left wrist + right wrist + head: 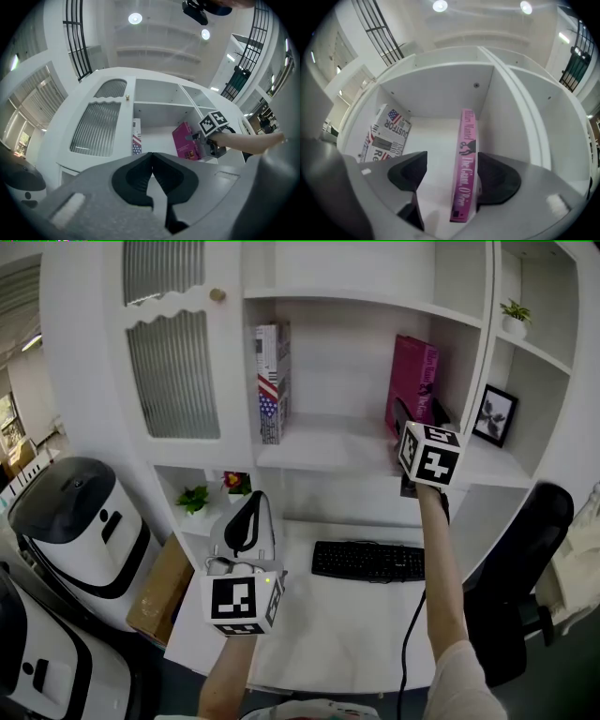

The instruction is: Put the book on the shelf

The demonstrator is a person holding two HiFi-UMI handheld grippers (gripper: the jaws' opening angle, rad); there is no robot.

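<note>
A pink book (412, 381) stands upright at the right end of the white shelf (319, 451). In the right gripper view its spine (465, 164) rises between the jaws, close beside the right pad and well apart from the left one. My right gripper (403, 423) (451, 161) is open at the shelf's front edge. My left gripper (246, 512) (151, 157) hangs lower, over the desk, shut with nothing in it. From the left gripper view the pink book (185, 140) and the right gripper (206, 138) show side by side.
A white book with a flag print (273, 381) leans at the shelf's left end. A ribbed-glass cabinet door (173, 362) is further left. A framed picture (494, 414) and potted plant (515, 315) sit in the right bays. A keyboard (367, 561) lies on the desk; a black chair (525, 559) stands right.
</note>
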